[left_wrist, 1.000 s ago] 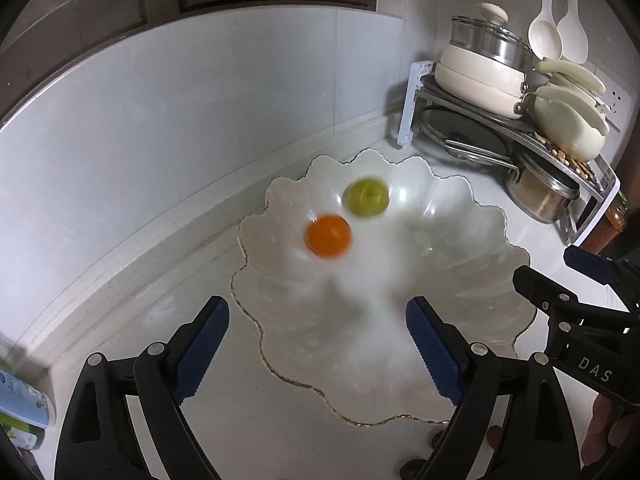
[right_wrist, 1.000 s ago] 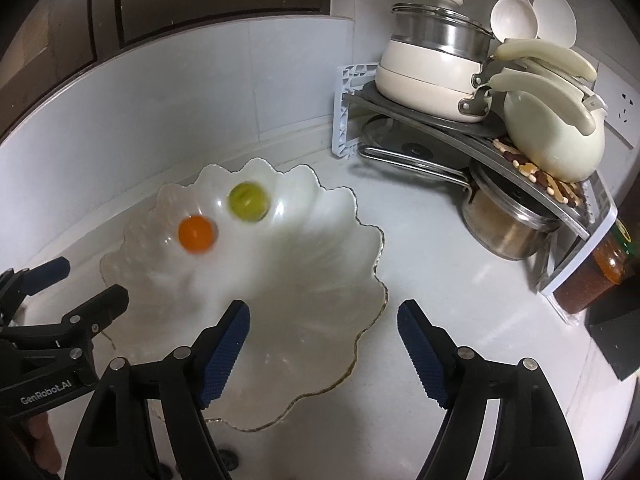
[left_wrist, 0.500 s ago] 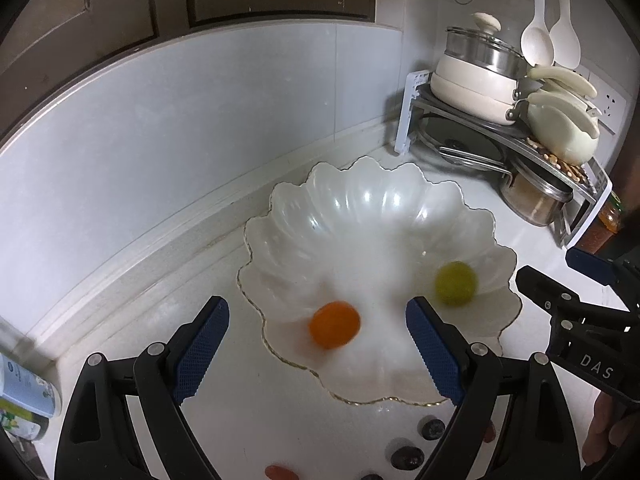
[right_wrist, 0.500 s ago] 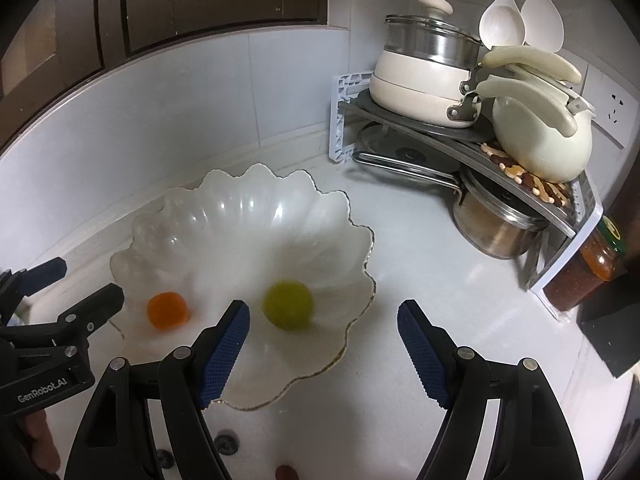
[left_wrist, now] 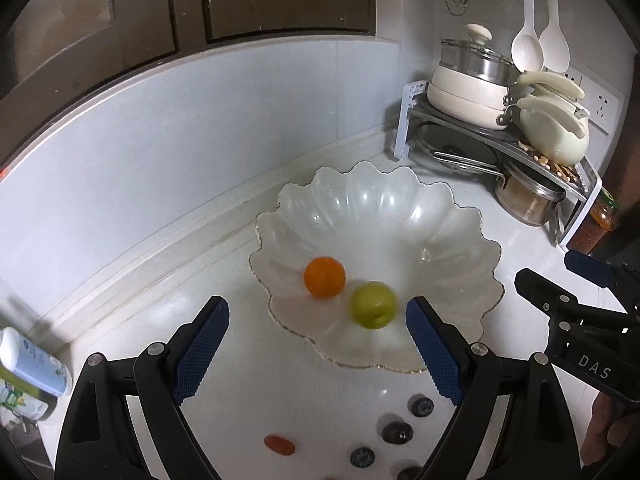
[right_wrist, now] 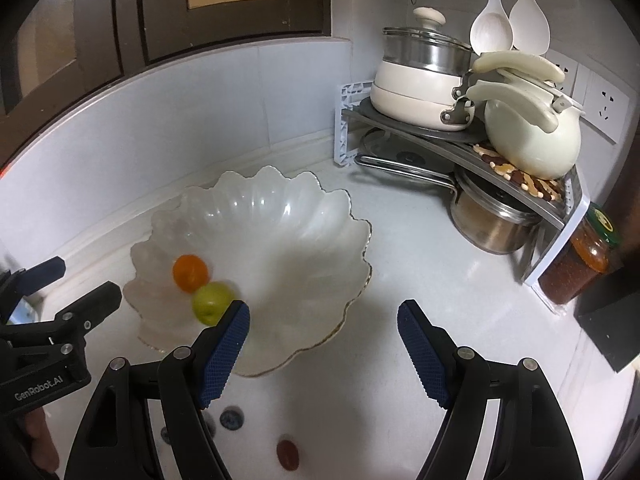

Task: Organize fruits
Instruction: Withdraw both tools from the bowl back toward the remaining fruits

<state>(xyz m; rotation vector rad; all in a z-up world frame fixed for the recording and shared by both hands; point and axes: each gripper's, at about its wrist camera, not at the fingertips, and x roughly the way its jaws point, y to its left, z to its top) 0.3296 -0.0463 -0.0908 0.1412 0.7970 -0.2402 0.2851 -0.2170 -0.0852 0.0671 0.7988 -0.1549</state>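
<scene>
A white scalloped bowl [left_wrist: 400, 208] [right_wrist: 304, 224] stands on the white counter. An orange fruit [left_wrist: 324, 277] [right_wrist: 190, 273] and a green fruit [left_wrist: 373, 305] [right_wrist: 211, 302] lie side by side in its near part. Several small dark fruits [left_wrist: 422, 406] [right_wrist: 231, 418] and a small red one [left_wrist: 279, 444] [right_wrist: 288, 454] lie on the counter in front of the bowl. My left gripper [left_wrist: 316, 350] is open and empty, above the counter before the bowl. My right gripper [right_wrist: 323, 348] is open and empty, to the bowl's right front.
A corner rack [left_wrist: 472, 120] [right_wrist: 440, 140] with cream pots, a steel pot beneath and a jar [right_wrist: 580, 264] beside it stands at the back right. The tiled wall runs behind the bowl. A bottle [left_wrist: 32, 360] lies at the far left.
Both grippers have pulled back and up from the bowl, so the small fruits on the counter come into view. The orange and green fruits have rolled to the bowl's near side.
</scene>
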